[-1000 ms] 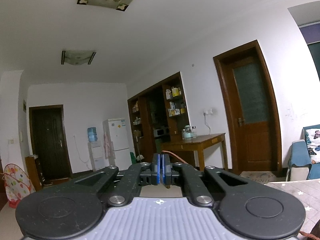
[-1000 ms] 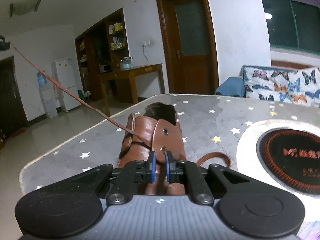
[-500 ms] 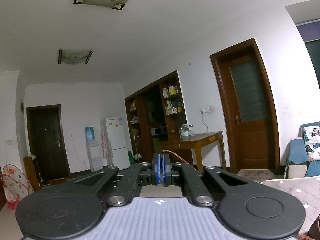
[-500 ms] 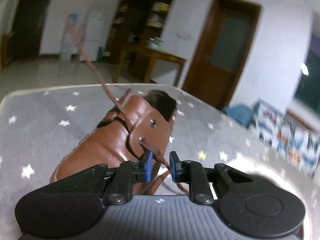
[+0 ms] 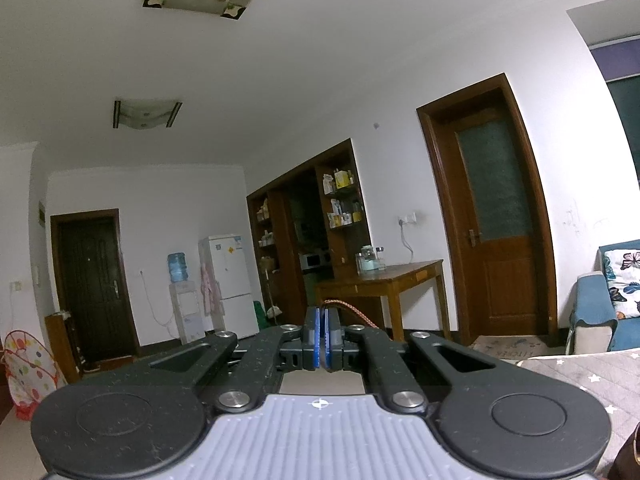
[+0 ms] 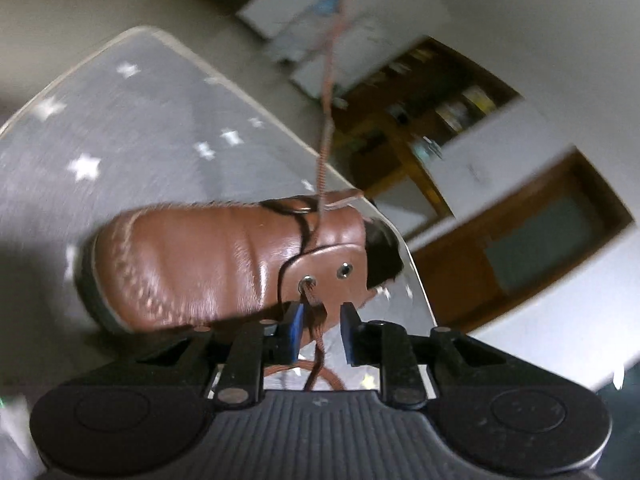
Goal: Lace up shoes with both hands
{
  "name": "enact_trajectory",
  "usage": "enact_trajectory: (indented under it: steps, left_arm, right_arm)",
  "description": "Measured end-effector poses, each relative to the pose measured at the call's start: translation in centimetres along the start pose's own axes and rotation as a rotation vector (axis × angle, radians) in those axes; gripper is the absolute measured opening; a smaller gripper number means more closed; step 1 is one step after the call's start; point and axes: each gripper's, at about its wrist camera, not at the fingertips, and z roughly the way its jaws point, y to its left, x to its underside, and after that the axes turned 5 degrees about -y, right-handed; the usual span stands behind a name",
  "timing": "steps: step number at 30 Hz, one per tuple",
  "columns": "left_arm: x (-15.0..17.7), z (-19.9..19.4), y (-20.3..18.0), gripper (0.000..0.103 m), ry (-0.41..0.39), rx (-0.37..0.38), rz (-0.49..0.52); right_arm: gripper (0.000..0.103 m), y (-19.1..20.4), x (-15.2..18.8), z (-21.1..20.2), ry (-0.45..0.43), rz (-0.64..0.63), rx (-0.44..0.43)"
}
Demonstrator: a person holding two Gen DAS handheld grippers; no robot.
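We are keeping the left gripper [image 5: 322, 330] clenched on the far end of the brown lace [image 5: 349, 309], which is curving out just right of its tips, holding that strand taut and raised. Our right gripper [image 6: 320, 330] is released; its jaws have just been opening, and the near lace end [image 6: 316, 334] is hanging between the blue pads [image 6: 297, 326] without being pinched. Just ahead of those tips sits the brown shoe [image 6: 208, 264] on the starred table cover [image 6: 132, 128], its lower eyelet [image 6: 307, 279] feeding this strand, the next eyelet [image 6: 345, 269] empty beside it. To do this well, we should be closing squarely on the strand close to the eyelet, keeping the left side steady.
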Motion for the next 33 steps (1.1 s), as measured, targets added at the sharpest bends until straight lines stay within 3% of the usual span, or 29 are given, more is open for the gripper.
enact_trajectory:
  steps: [7, 9, 11, 16, 19, 25, 33]
  left_arm:
    - [0.0, -0.1, -0.4, 0.003, 0.004, 0.010, -0.002]
    - [0.1, -0.3, -0.4, 0.003, 0.002, 0.010, -0.001]
    - [2.7, -1.6, -1.7, 0.003, -0.005, 0.009, 0.001]
    - [2.7, -2.1, -1.9, 0.003, -0.002, 0.007, 0.000]
    - [2.8, -2.2, -2.0, 0.003, 0.004, 0.006, -0.003]
    - [3.1, -2.7, -2.6, 0.003, 0.021, 0.021, -0.003]
    - [2.8, -3.8, -3.4, 0.004, 0.017, 0.041, 0.004]
  right_arm:
    - [0.020, -1.6, -0.2, 0.9, -0.024, -0.189, -0.179]
    - [0.016, -2.2, -0.2, 1.2, -0.027, -0.189, -0.228]
    - [0.011, -2.7, -0.1, 1.4, -0.034, -0.170, -0.272]
    - [0.006, -2.8, 0.6, 1.1, -0.057, -0.101, -0.276]
    - [0.005, -2.6, 0.7, 0.0, -0.047, -0.024, -0.194]
    - [0.004, -1.2, 0.7, -1.2, -0.010, 0.188, 0.061]
    - [0.004, -1.8, 2.3, -1.6, 0.049, 0.500, 0.187]
